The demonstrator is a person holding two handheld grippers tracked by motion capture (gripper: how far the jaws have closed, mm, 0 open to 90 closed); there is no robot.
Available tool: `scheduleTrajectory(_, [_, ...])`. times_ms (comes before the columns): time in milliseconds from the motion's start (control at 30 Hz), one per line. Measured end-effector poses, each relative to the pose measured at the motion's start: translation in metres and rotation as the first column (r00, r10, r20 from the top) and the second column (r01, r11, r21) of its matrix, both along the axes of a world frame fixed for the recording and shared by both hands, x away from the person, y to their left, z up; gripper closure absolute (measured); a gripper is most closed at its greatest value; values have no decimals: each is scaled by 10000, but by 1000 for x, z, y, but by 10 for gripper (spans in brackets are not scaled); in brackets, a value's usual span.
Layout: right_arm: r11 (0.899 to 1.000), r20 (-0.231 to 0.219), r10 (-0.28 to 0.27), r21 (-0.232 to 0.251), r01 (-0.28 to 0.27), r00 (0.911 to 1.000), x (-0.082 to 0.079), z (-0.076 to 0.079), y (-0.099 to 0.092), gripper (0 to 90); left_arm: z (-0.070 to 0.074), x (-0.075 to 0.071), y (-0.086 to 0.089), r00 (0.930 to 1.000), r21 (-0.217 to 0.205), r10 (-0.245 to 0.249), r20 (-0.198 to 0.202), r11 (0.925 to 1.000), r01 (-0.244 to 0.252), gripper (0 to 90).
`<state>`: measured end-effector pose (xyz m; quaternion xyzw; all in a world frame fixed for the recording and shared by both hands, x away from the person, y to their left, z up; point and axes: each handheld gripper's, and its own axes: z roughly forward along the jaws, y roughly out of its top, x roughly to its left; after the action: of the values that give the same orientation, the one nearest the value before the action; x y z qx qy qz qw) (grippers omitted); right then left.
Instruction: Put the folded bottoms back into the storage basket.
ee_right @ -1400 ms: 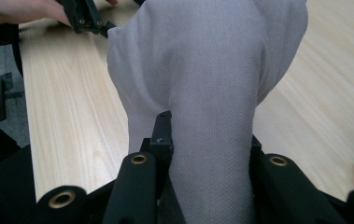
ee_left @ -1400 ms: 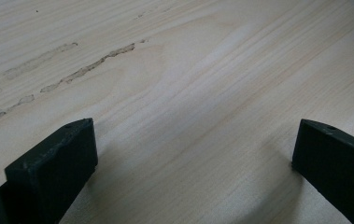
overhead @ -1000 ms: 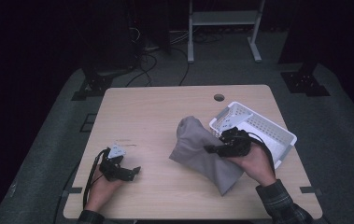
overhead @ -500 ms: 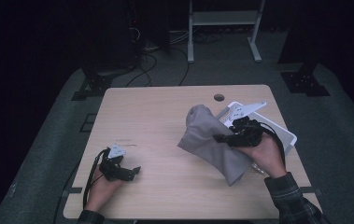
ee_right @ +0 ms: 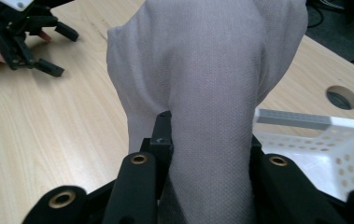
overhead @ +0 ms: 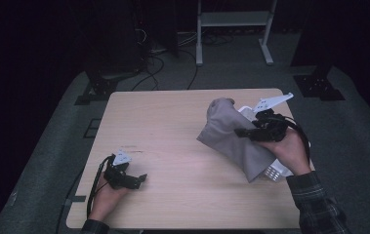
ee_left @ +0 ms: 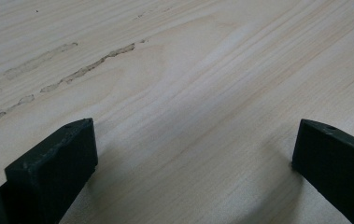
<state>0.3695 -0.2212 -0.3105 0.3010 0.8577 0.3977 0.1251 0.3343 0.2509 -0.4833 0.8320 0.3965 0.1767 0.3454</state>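
The wooden surface (overhead: 173, 131) spreads wide in front of me, pale grain with a few scuffed streaks near my left side. On its far right part sits a white perforated basket (overhead: 276, 170), close to the right edge, just this side of a round hole in the board. Above the basket's near-left side hangs the grey cloth (overhead: 231, 134), bunched and lifted clear of the wood; its top folds up toward the far side and its lower end droops down at the basket's edge. My right tool (overhead: 251, 131) is clenched on a thick fold of that cloth, which fills the gap between the two black jaws in the right gripper view (ee_right: 212, 140). My left tool (overhead: 141, 179) rests low at the near left of the surface, well apart from the cloth, its jaws spread wide with bare wood between them.
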Motion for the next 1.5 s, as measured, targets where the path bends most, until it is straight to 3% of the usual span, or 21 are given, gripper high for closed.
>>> scheduleTrajectory(667, [9950, -12, -905, -426, 904, 9959, 28, 4, -40, 685, 0, 0, 0, 10000, -40, 22, -14, 10000, -22, 0])
scheduleTrajectory(1267, [9881, -335, -1393, -712, 1367, 9897, 53, -22, -69, 684, 0, 0, 0, 10000, -42, 25, 26, 10000, -25, 0])
scheduleTrajectory(1500, [9864, -649, -1454, -871, 1395, 9872, 61, -38, -74, 683, 0, 0, 0, 10000, -6, 6, 22, 10000, -6, 0])
